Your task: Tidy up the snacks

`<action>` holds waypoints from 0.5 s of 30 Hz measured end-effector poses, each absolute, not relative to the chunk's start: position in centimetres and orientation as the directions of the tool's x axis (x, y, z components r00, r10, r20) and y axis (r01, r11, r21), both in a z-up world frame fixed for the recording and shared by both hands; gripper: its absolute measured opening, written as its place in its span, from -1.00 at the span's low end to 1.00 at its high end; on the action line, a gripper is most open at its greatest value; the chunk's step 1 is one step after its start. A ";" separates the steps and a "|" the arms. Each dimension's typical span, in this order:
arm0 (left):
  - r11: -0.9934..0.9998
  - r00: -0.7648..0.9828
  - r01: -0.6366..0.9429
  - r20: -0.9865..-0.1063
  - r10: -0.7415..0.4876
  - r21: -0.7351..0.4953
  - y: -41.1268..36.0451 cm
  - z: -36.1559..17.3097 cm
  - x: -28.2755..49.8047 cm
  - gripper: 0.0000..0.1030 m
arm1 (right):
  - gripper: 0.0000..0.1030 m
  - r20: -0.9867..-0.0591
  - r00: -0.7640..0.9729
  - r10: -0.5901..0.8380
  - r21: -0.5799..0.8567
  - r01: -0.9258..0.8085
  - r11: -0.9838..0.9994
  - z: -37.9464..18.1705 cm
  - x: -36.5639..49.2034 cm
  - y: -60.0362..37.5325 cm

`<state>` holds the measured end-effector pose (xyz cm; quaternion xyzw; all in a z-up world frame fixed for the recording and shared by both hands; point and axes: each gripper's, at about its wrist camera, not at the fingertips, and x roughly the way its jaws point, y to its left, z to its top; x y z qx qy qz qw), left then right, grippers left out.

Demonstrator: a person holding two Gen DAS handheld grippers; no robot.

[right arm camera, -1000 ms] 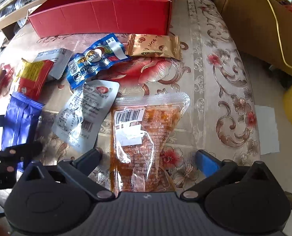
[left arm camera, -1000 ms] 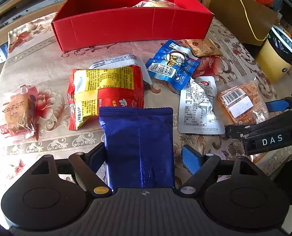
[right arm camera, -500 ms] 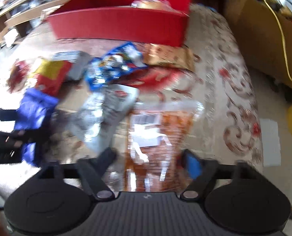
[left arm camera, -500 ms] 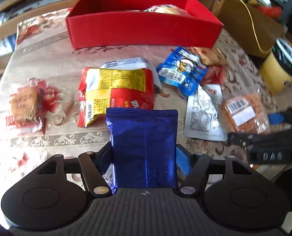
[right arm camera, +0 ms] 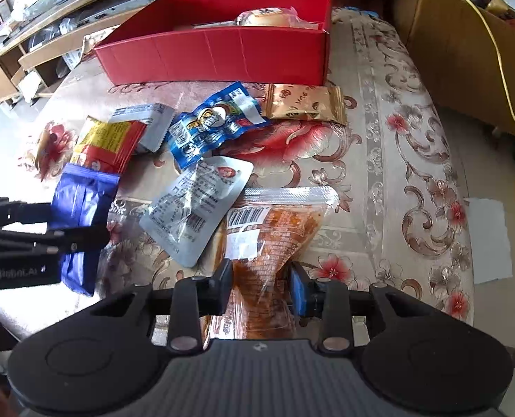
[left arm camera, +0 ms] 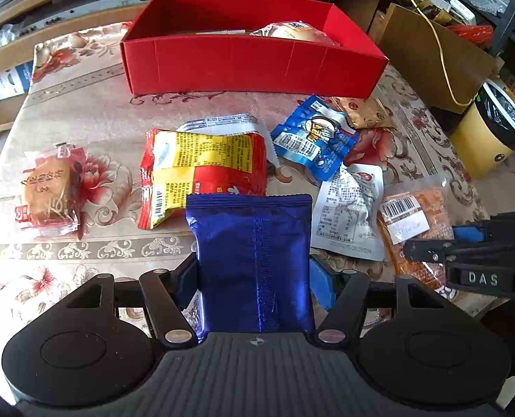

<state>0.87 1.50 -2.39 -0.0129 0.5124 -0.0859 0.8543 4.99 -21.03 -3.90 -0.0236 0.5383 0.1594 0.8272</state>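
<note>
**Both grippers clamped on snack packets, red box beyond**

Left gripper (left arm camera: 254, 278): pads pressed against both sides of the dark blue foil packet (left arm camera: 254, 260), packet upright between them. Right gripper (right arm camera: 260, 286): jaws drawn together on the orange clear-wrapped packet (right arm camera: 267, 243), wrapper pinched narrow at the pads.

Loose on the floral tablecloth (left arm camera: 94, 111) ahead: red-and-yellow packet (left arm camera: 201, 170), blue-and-white packet (left arm camera: 313, 139), silver pouch (left arm camera: 351, 215), gold packet (right arm camera: 304, 104), a wrapped pastry (left arm camera: 47, 194) off to the left.

Red box (left arm camera: 250, 66) at the far edge, open-topped, one wrapped bun (left arm camera: 292, 33) inside.
</note>
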 end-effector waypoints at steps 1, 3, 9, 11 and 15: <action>0.984 0.459 0.137 -0.873 -0.164 -0.113 1.4 -2.4 0.9 0.38 | -0.28 -0.899 0.377 0.224 0.121 -0.277 0.953 -3.8 5.0 -21.0; 0.983 0.458 0.143 -0.872 -0.172 -0.119 1.5 -2.4 0.8 0.38 | -0.17 -0.904 0.381 0.193 0.092 -0.268 0.959 -3.7 4.9 -20.8; 0.978 0.454 0.152 -0.869 -0.198 -0.144 1.6 -2.1 0.9 0.38 | 0.57 -0.914 0.366 0.176 0.052 -0.325 0.944 -3.7 3.6 -19.3; 0.975 0.452 0.164 -0.867 -0.208 -0.149 1.4 -2.0 0.8 0.38 | 0.59 -0.929 0.348 0.129 -0.001 -0.349 0.937 -4.7 3.7 -18.7; 0.972 0.458 0.175 -0.861 -0.220 -0.155 1.3 -1.7 0.6 0.38 | 0.38 -0.937 0.319 0.144 0.026 -0.346 0.938 -4.7 3.8 -19.9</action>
